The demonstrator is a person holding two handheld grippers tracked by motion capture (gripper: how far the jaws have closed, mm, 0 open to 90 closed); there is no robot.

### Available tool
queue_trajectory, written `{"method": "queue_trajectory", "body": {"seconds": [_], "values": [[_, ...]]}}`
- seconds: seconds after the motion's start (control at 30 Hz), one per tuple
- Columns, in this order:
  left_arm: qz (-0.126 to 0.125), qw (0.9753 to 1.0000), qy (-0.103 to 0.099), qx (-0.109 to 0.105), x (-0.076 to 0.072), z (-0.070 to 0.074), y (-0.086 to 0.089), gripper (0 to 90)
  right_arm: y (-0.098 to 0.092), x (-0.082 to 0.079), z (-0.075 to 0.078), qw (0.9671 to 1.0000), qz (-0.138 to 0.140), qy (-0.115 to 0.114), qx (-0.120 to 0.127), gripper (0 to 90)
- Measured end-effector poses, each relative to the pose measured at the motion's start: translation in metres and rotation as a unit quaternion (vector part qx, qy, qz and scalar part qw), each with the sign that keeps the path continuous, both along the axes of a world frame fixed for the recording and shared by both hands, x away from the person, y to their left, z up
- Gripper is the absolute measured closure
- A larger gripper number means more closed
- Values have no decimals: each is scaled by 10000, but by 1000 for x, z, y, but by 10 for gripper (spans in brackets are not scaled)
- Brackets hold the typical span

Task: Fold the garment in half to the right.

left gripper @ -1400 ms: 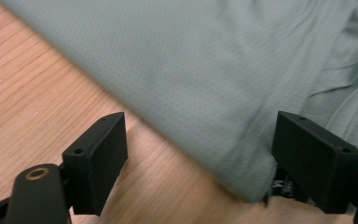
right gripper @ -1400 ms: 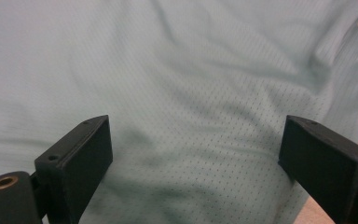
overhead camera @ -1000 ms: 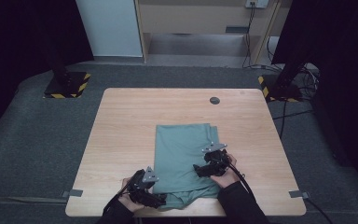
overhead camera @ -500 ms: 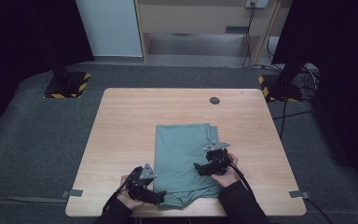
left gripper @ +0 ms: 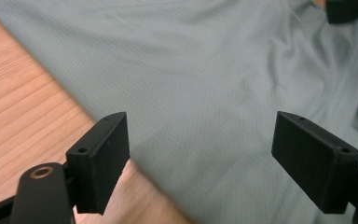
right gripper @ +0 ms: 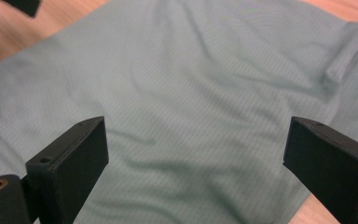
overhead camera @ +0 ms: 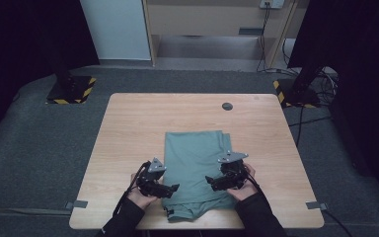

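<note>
A folded grey-green garment lies on the near half of the wooden table. My left gripper hovers at the cloth's near-left edge, its jaws wide apart with nothing between them. My right gripper stands over the cloth's near-right part, jaws also spread and empty. In the left gripper view, the garment spreads under the left gripper, with bare wood to the left. In the right gripper view, the wrinkled garment lies below the right gripper.
A small dark round disc is set into the table's far side. Two black stands with yellow-striped bases flank the table on the grey floor. Cables run at the back right.
Both grippers have shifted slightly inward over the near end of the garment. The cloth itself lies as before.
</note>
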State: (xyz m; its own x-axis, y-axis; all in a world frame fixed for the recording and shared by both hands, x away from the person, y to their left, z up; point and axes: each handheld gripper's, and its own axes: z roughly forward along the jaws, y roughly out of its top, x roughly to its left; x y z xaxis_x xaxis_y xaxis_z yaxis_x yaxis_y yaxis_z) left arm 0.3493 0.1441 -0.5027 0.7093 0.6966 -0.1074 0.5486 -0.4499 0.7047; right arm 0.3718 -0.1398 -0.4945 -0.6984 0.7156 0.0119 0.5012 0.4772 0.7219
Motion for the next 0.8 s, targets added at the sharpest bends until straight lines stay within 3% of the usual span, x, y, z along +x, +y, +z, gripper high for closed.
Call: {"method": "queue_trajectory", "body": {"seconds": [0.23,0.37,0.5,0.67,0.8], "values": [[-227,9991,23,364,-1,-15,-15,184,0,-3,-16,9990,94,253,-355,57],[-369,9973,-78,636,-3,-20,-20,180,-7,-8,-29,9982,54,408,-427,60],[-427,9971,-32,635,-1,-19,-18,190,-12,-13,-32,9987,-37,454,-209,66],[-344,9969,0,706,1,-17,-11,185,-7,-19,-33,9990,-83,388,-191,67],[-333,9982,-34,496,0,-13,-5,187,-4,-23,-27,9996,-56,266,-100,74]]}}
